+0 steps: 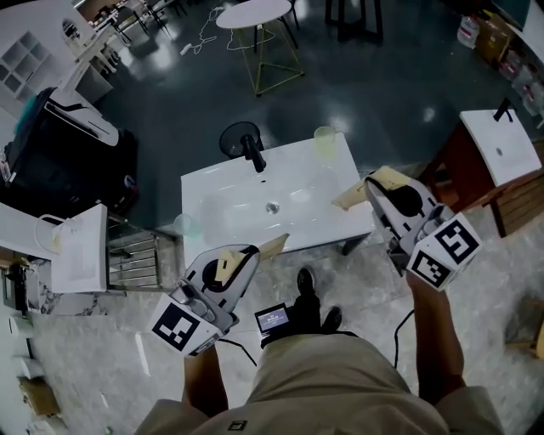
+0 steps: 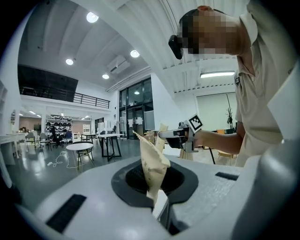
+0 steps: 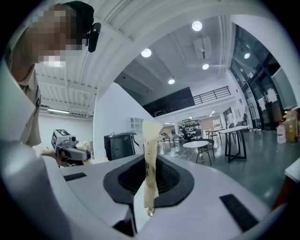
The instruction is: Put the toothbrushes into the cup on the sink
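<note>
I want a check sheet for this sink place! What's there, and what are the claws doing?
Surface: white sink, black tap at the back.
Job's things: clear cup on back right corner; toothbrushes not seen.
Clutter: faint clear thing at left edge, unclear what.
Grippers: left claw and right claw shut, empty, raised near the sink.
Cables: dark lead by right arm; white cord on floor.
Surroundings: round table, second sink, dark floor.

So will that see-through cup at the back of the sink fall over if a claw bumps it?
Probably. The cup looks like thin see-through plastic, so it is likely light and tippy. The sink top is smooth and glossy, so it might slide first. It stands near the back edge, so a hard shove could knock it off.
</note>
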Demonstrator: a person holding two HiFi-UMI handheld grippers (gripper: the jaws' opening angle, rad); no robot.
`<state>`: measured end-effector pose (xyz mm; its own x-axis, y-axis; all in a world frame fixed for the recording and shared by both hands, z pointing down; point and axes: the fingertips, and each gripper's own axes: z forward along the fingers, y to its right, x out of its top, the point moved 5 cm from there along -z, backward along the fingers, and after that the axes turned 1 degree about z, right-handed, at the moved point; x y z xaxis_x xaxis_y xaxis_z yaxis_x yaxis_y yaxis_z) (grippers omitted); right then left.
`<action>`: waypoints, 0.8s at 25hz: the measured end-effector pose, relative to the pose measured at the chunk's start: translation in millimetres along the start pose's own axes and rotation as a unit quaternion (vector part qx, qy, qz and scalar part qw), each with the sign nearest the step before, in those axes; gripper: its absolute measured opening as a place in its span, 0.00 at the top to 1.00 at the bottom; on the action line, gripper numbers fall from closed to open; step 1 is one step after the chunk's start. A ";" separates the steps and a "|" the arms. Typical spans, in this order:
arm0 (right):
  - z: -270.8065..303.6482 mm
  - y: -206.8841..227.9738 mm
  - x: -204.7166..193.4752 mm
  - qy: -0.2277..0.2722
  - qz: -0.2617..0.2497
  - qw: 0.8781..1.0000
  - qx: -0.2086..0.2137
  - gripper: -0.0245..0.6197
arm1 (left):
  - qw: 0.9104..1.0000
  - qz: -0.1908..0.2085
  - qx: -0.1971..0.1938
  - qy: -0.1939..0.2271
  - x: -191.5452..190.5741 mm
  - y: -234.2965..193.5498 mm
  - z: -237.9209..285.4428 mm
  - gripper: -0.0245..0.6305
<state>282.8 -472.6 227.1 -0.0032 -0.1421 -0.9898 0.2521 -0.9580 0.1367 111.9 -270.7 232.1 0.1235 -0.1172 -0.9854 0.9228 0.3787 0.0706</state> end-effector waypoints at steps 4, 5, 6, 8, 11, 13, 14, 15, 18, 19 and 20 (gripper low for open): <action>32.5 32.7 -3.3 -0.005 0.003 1.000 -0.010 0.91 | 1.000 -0.011 0.000 -0.004 -12.1 -21.1 16.3 0.94; 41.1 41.9 -5.1 -0.007 0.004 1.000 -0.013 0.91 | 1.000 -0.014 0.001 -0.006 -15.3 -27.7 21.4 0.94; 49.4 51.7 -6.7 -0.009 0.006 1.000 -0.015 0.91 | 1.000 -0.017 0.001 -0.007 -17.5 -34.3 26.9 0.94; 65.3 72.7 -9.0 -0.010 0.008 1.000 -0.022 0.91 | 1.000 -0.021 0.000 -0.007 -18.8 -46.5 38.7 0.94; 94.3 102.5 -14.5 -0.013 0.009 0.999 -0.037 0.91 | 1.000 -0.028 -0.010 -0.010 -24.5 -63.7 52.5 0.94; 119.4 120.6 -23.5 -0.019 0.011 0.999 -0.048 0.91 | 0.999 -0.038 -0.020 -0.018 -35.2 -77.4 59.4 0.94; 132.0 130.9 -29.4 -0.022 0.012 0.998 -0.054 0.91 | 0.999 -0.044 -0.024 -0.022 -41.1 -84.2 63.8 0.94; 143.9 142.0 -36.2 -0.025 0.014 0.998 -0.060 0.91 | 0.998 -0.050 -0.029 -0.025 -46.7 -90.3 68.9 0.94; 178.7 177.3 -60.0 -0.039 0.025 0.996 -0.078 0.91 | 0.996 -0.068 -0.041 -0.033 -61.8 -108.4 84.7 0.94; 190.5 188.6 -68.6 -0.044 0.029 0.995 -0.083 0.91 | 0.996 -0.074 -0.044 -0.035 -66.6 -115.6 89.7 0.94; 201.8 199.3 -77.7 -0.050 0.033 0.994 -0.087 0.91 | 0.995 -0.079 -0.046 -0.038 -71.6 -123.1 94.1 0.94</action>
<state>137.9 -702.7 339.1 -0.0746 -0.2355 -0.9690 0.4185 -0.8894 0.1839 23.8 -395.3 308.5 0.0093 -0.2494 -0.9684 0.8962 0.4316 -0.1026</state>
